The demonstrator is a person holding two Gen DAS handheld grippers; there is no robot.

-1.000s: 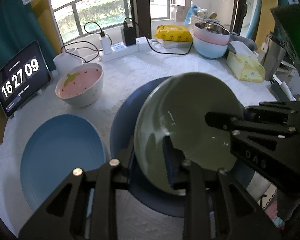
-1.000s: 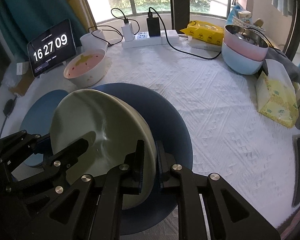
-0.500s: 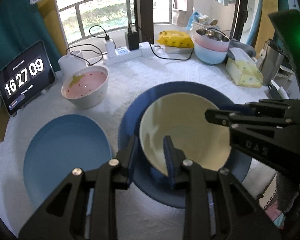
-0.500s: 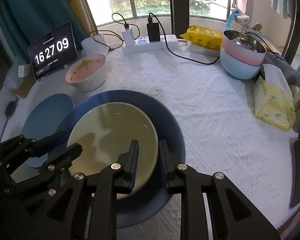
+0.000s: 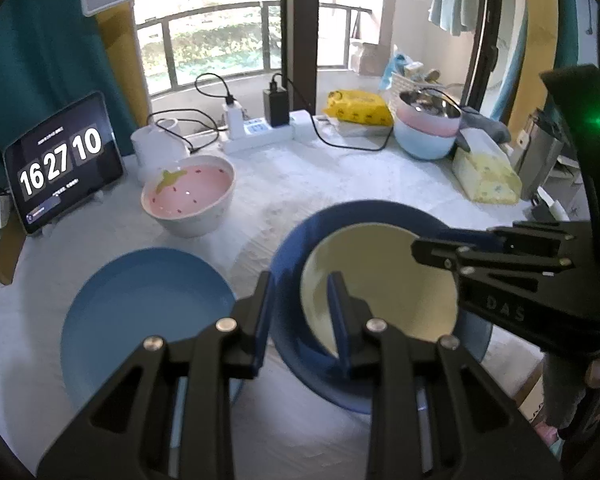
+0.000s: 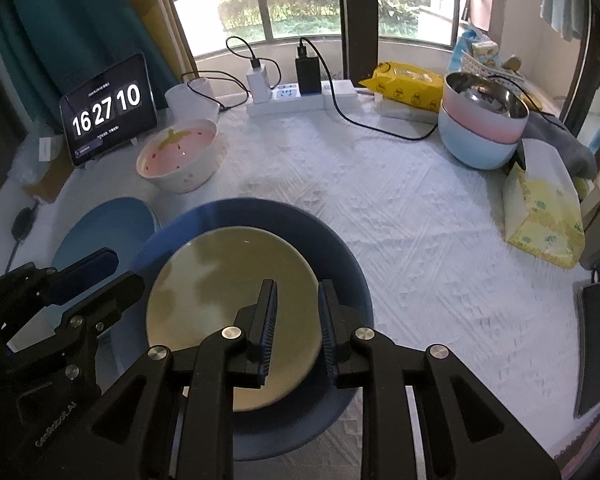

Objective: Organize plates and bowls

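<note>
Left wrist view: a white textured tablecloth (image 5: 300, 184) runs to a balcony window; the left gripper (image 5: 300, 312) stands spread, holding nothing, low centre, over the cream plate (image 5: 380, 280) lying in the dark blue plate (image 5: 296, 264) (a light blue plate (image 5: 140, 304) lower left).

Right wrist view: the right gripper (image 6: 296, 320), jaws just parted and empty, straddles the cream plate's rim; only here a black remote (image 6: 590, 344) shows at right

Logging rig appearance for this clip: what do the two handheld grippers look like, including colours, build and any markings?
Both are matte black, built from angular cut-out linkage arms joined by silver pivot screws. The left gripper and right gripper each carry blue ribbed pads on the jaws. The right one's body has raised "DAS" lettering and a lit green indicator; the left one's body bears small white lettering, too blurred to read. No cables or sleeves show.
</note>
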